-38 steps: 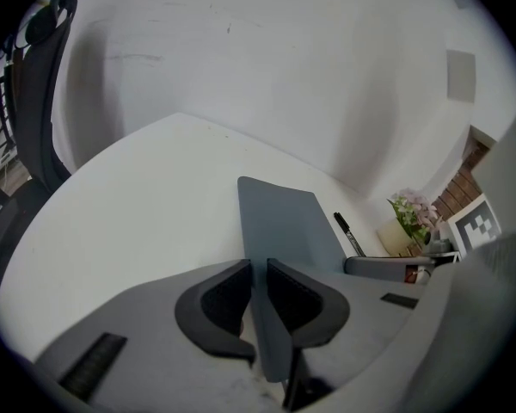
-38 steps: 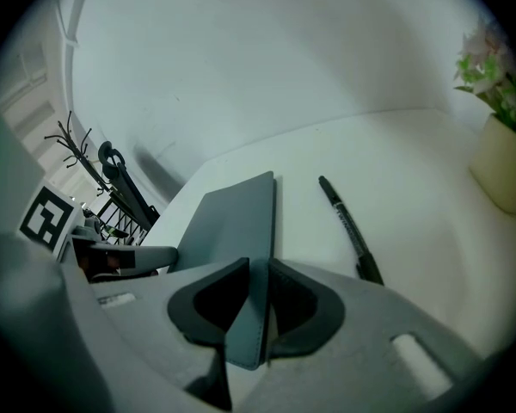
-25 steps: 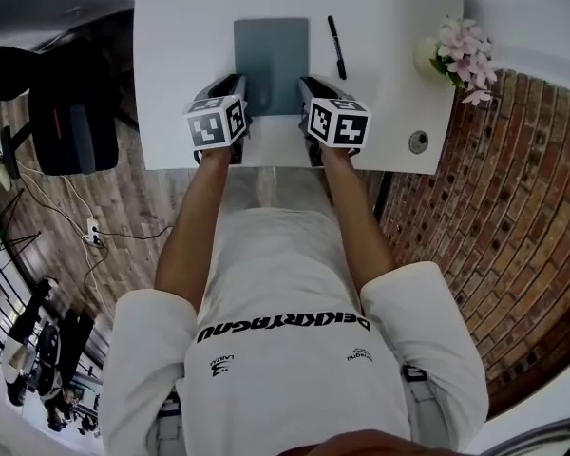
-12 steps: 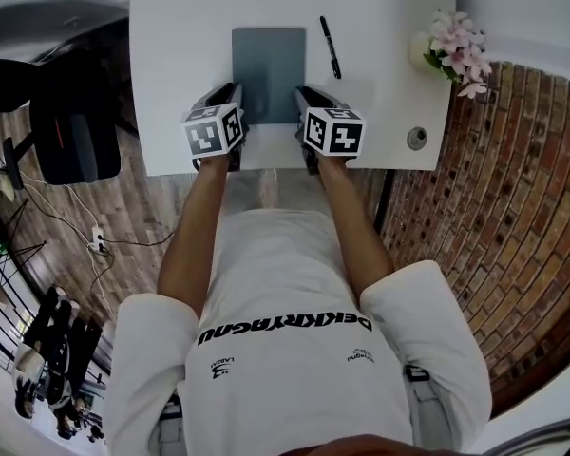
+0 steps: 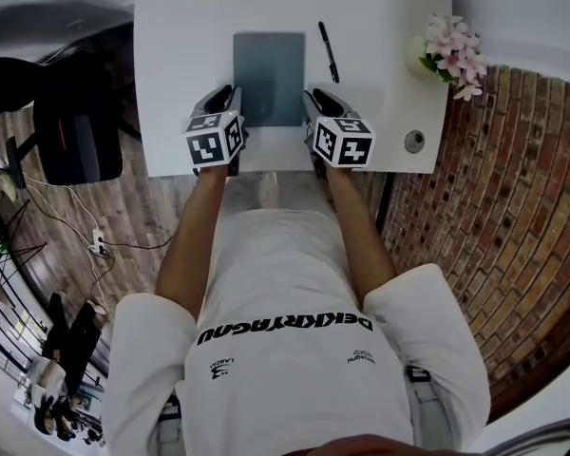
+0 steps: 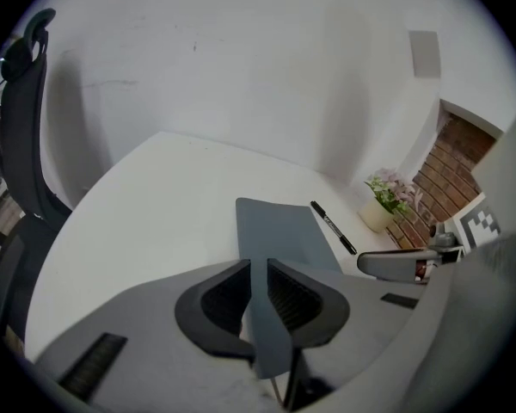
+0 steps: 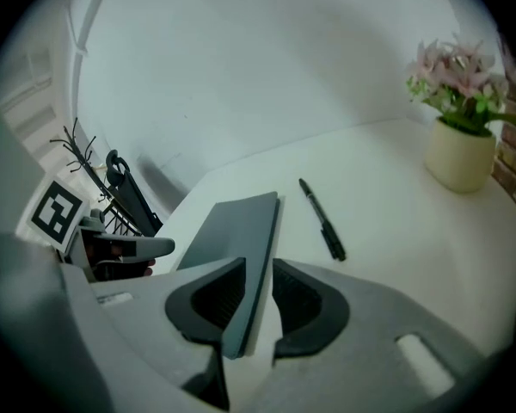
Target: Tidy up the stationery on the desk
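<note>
A grey-blue notebook (image 5: 269,74) lies closed on the white desk (image 5: 180,46). My left gripper (image 5: 230,100) is shut on its near left edge and my right gripper (image 5: 313,100) is shut on its near right edge. In the left gripper view the notebook (image 6: 275,231) runs between the jaws of the left gripper (image 6: 258,295). In the right gripper view the notebook (image 7: 236,231) also sits between the jaws of the right gripper (image 7: 256,304). A black pen (image 5: 329,52) lies loose just right of the notebook, seen again as the pen (image 6: 333,228) and the pen (image 7: 322,220).
A cream pot of pink flowers (image 5: 451,50) stands at the desk's right edge. A round cable grommet (image 5: 415,142) sits in the near right corner. A black office chair (image 5: 71,131) stands left of the desk. A brick wall borders the right side.
Both grippers have drawn back a little toward the desk's near edge, and the notebook has slid with them. The pen has stayed put.
</note>
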`<control>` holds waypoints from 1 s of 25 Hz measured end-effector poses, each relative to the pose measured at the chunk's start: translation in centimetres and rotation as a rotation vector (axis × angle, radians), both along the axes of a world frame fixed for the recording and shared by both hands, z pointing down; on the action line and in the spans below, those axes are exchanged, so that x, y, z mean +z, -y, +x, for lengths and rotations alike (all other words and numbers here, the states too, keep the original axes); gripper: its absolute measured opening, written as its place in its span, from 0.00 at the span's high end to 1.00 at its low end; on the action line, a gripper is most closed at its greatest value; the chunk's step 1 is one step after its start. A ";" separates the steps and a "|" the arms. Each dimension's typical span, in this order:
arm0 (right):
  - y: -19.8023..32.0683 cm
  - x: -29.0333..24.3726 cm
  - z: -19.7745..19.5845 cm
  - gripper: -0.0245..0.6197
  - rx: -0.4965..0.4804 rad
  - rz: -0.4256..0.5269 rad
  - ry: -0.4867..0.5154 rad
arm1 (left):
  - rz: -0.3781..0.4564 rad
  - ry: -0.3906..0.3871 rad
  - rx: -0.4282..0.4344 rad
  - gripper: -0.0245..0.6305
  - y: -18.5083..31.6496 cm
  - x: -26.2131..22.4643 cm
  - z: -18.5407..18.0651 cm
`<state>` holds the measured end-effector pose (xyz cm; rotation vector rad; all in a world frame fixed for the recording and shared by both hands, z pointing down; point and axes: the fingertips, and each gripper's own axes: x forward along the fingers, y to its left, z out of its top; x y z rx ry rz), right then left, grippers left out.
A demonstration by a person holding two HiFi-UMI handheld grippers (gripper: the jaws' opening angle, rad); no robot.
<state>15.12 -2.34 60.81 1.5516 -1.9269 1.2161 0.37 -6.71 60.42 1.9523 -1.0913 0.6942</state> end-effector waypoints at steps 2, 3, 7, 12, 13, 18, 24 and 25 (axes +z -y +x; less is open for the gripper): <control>0.3 -0.8 0.7 0.81 -0.023 0.026 -0.048 | 0.031 0.000 0.011 0.88 -0.2 -1.1 0.3; 0.4 -1.1 1.0 0.81 -0.033 0.035 -0.067 | 0.045 -0.001 0.015 0.88 -0.3 -1.6 0.5; 1.1 -2.2 2.4 0.81 -0.056 0.069 -0.117 | 0.084 -0.013 0.029 0.90 -1.4 -3.0 1.6; 2.7 -2.6 4.2 0.81 -0.090 0.123 -0.214 | 0.167 -0.018 0.031 0.96 -2.2 -5.5 2.3; 3.1 -2.4 4.6 0.81 -0.097 0.129 -0.237 | 0.193 -0.019 0.035 0.96 -2.3 -6.1 2.3; 5.4 -1.3 6.1 0.81 -0.126 0.158 -0.313 | 0.299 -0.008 0.073 0.96 -3.4 -9.6 2.5; 7.0 0.6 6.6 0.83 -0.160 0.110 -0.324 | 0.377 0.011 0.123 0.96 -5.2 -12.8 2.2; 7.2 1.0 6.6 0.83 -0.159 0.099 -0.322 | 0.384 0.012 0.124 0.96 -5.5 -13.2 2.2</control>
